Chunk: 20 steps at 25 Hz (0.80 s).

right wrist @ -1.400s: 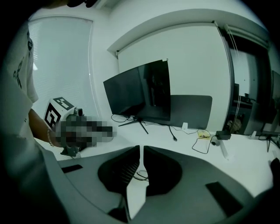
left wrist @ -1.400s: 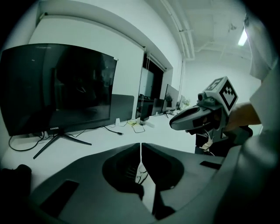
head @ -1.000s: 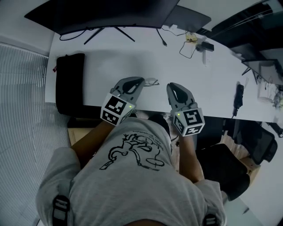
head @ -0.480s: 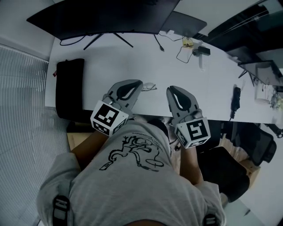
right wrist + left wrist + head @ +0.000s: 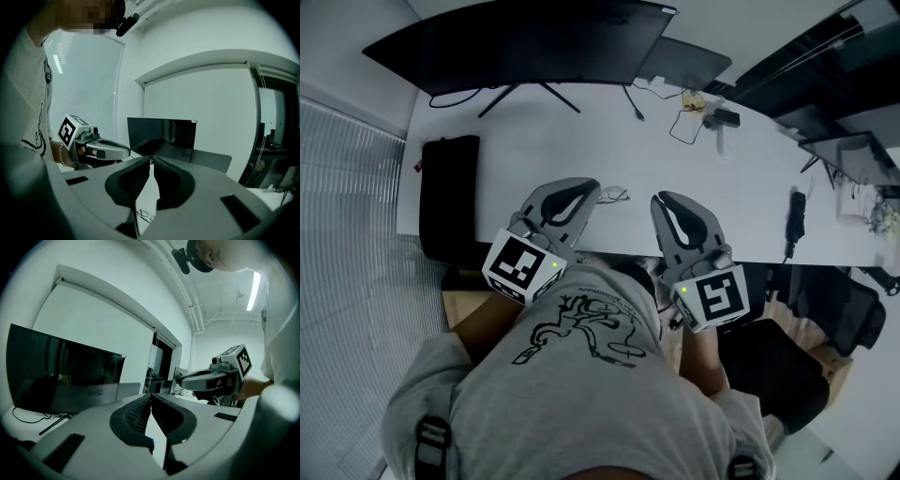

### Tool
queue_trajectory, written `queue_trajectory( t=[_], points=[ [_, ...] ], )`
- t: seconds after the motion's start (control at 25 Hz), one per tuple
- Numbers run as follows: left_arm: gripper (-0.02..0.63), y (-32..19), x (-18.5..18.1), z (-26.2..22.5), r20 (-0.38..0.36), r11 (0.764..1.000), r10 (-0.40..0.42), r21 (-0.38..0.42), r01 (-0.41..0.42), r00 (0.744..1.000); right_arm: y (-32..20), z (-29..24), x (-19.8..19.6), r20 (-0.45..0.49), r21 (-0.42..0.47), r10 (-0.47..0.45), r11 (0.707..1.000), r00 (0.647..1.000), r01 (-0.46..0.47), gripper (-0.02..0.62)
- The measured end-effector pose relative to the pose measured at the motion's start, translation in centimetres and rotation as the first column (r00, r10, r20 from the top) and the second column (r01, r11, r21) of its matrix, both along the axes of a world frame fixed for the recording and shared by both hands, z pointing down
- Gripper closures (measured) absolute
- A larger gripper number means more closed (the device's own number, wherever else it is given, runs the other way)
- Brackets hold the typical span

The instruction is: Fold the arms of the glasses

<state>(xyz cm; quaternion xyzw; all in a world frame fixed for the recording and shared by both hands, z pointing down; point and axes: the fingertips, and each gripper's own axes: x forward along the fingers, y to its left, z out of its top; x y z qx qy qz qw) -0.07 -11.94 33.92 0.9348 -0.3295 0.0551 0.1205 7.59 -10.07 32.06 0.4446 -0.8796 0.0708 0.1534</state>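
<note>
2 claws up over the near edge, left gripper (image 5: pixel 589 187) and right gripper (image 5: pixel 664 201), each pinched tip to tip on nothing. The glasses (image 5: pixel 614 194) lie on the white table (image 5: pixel 516 141) between them, arms too small to read. Likely light, thin, springy, so pinch an arm gently, off the lenses.
</note>
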Motion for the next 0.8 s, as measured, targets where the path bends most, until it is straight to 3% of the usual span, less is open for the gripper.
queue_trajectory(
  t=[0.32,0.8],
  points=[
    [0.581,0.1,0.3,-0.8,0.000,1.000,0.000,0.006,0.000,1.000,-0.3,-1.2,0.1,0.041,0.028,0.026,0.999,0.999,-0.027,0.558],
    [0.581,0.2,-0.2,-0.4,0.006,1.000,0.005,-0.007,-0.005,1.000,-0.2,-0.9,-0.6,0.025,0.009,0.017,1.000,1.000,-0.017,0.558]
  ],
)
